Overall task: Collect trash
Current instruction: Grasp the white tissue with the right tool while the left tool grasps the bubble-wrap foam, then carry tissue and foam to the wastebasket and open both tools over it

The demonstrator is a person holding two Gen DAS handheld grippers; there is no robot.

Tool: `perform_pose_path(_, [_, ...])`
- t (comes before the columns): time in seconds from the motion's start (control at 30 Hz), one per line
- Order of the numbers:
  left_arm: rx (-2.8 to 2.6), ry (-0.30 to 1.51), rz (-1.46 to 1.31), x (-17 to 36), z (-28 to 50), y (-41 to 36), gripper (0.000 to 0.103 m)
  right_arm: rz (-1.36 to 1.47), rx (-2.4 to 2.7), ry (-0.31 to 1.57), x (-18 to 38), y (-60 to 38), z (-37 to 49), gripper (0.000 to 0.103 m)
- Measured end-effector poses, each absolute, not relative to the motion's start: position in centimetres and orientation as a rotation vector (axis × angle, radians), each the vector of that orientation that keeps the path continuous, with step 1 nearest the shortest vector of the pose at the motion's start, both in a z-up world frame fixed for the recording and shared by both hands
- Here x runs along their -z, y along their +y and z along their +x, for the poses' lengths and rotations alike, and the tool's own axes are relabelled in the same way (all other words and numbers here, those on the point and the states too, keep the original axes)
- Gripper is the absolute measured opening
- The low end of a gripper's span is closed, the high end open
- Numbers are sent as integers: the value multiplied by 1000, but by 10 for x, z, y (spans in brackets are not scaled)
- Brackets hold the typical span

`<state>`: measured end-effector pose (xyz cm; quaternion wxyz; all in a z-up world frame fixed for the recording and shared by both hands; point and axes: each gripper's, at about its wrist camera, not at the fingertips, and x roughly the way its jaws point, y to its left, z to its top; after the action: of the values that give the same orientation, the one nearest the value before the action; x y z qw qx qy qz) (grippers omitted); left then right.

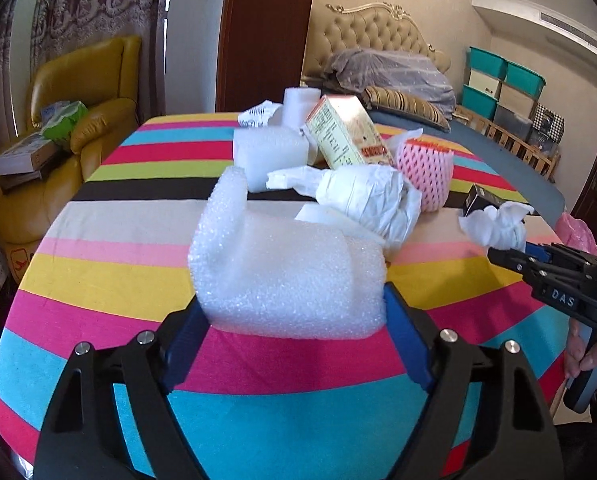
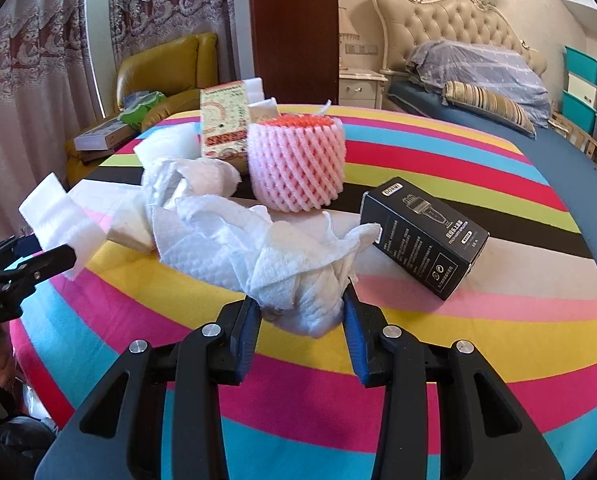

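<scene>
My left gripper (image 1: 294, 312) is shut on a white foam sheet (image 1: 282, 268) and holds it just above the striped tablecloth (image 1: 110, 256); it also shows at the left of the right wrist view (image 2: 64, 258) with the foam sheet (image 2: 58, 216). My right gripper (image 2: 302, 304) is shut on a crumpled white paper towel (image 2: 282, 256); it shows at the right of the left wrist view (image 1: 494, 254) with the towel (image 1: 498, 226). A pink foam fruit net (image 2: 298, 160), a black box (image 2: 422, 236), a yellow patterned box (image 2: 224, 120) and more crumpled paper (image 1: 358, 192) lie on the table.
More white foam pieces (image 1: 270, 152) stand behind the pile. A yellow armchair (image 1: 70, 120) with boxes is at the far left. A bed (image 2: 478, 80) and stacked teal bins (image 1: 502, 84) are beyond the table. A pink bag (image 1: 578, 232) shows past the table's right edge.
</scene>
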<state>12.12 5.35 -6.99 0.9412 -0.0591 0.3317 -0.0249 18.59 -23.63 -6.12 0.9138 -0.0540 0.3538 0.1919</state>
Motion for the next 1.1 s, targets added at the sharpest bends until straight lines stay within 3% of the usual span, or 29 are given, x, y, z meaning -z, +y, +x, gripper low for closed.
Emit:
perform_pose_path(0.43, [74, 518, -33, 44, 99, 22, 80, -67, -444, 644, 36, -246, 147, 38])
perform_pose_path(1.1, [230, 420, 78, 15, 98, -58, 80, -22, -356, 519, 10, -306, 111, 38])
